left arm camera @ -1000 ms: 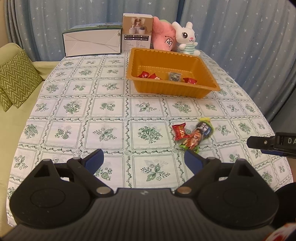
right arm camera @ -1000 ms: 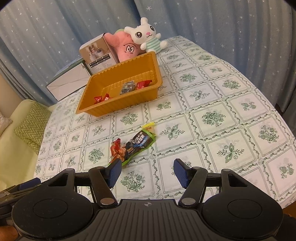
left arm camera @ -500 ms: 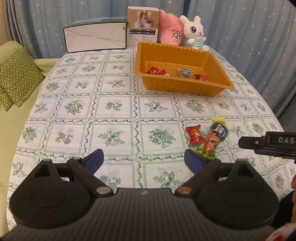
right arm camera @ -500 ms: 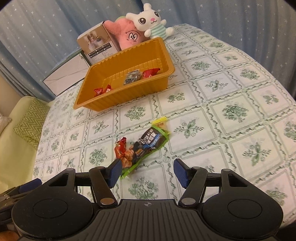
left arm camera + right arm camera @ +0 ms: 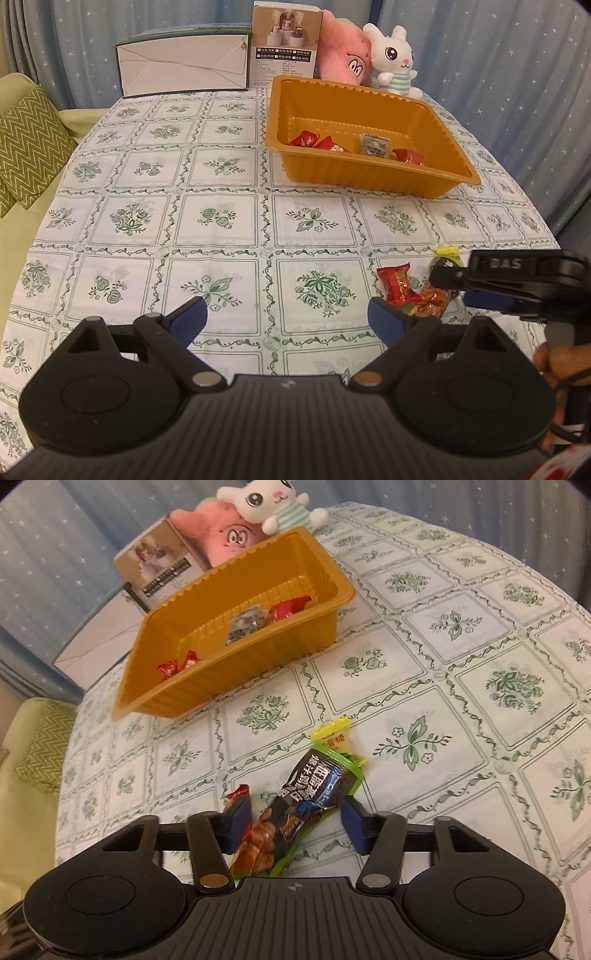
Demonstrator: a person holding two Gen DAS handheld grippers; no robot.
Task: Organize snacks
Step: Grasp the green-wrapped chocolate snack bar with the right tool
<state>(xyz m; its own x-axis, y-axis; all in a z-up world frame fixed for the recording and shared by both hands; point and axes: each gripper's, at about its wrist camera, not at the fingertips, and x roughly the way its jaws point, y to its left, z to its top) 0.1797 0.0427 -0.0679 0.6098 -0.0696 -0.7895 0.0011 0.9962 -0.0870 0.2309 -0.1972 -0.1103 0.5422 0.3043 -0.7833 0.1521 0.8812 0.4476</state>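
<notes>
**Right gripper closing over a heap of packets, not one**

Nearest the right wrist camera, the right gripper [image 5: 293, 821] stands low over a small heap of snacks on the tablecloth [image 5: 461, 701]; its jaws have just been closing, and the dark packet [image 5: 317, 788] and the orange wrapper [image 5: 258, 845] both lie between them; the pads seem not yet to press on either, though the near end of the heap is hidden under the gripper body, so contact there is hard to rule out. The risk lies in that overlap; a squeeze here may catch two packets at once, or pinch only a slippery foil edge, so that one drops on the way to the tray; the small red candy [image 5: 238, 794] sits just beside the left-hand pad and could be nudged aside or trapped; the yellow sweet [image 5: 332, 734] lies just beyond the dark packet and may be dragged along.

The left gripper [image 5: 286, 319] hangs with jaws wide apart and nothing between them, near that same heap; the two tools are close enough to knock together if both reach in.

Farther off, the orange tray [image 5: 236, 675] already holds a few wrapped snacks; its near wall stands upright, so a low carry could strike the rim and shift it.
</notes>
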